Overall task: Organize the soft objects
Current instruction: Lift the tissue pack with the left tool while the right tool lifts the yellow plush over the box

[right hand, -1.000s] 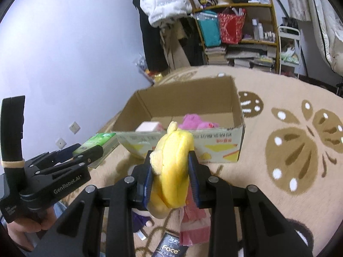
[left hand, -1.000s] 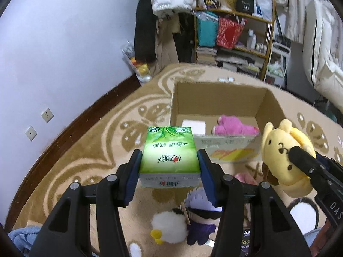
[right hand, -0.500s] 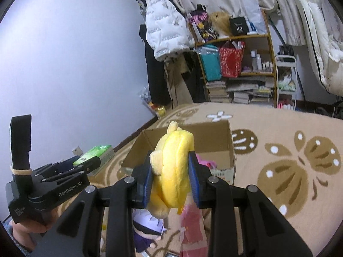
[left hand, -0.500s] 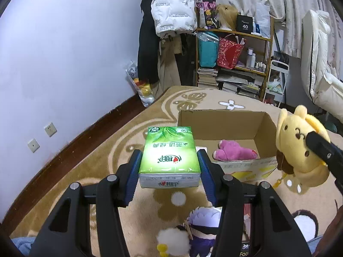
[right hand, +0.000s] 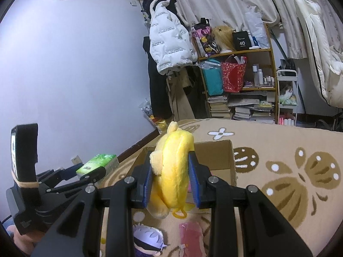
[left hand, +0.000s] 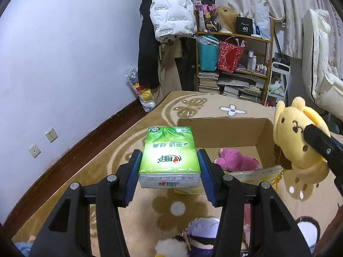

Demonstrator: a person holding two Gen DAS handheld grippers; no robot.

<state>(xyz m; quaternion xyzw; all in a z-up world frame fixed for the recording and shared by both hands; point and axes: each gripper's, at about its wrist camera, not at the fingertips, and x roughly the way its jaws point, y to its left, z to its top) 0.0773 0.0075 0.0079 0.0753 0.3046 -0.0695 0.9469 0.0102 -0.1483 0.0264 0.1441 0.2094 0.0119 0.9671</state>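
Both tools have tipped up since a moment ago, so more wall and shelf show now. Near me, the left tool (left hand: 169, 172) squeezes one green tissue pack (left hand: 169, 158), smooth and boxy, in the air. The right tool (right hand: 170, 176) pinches one fuzzy yellow plush (right hand: 173, 171). Past them, one open cardboard box (left hand: 264, 137) sits on the tan rug (left hand: 133, 141) with one pink plush (left hand: 235, 160) inside.

Both wrist views face the cardboard box (left hand: 263, 137).
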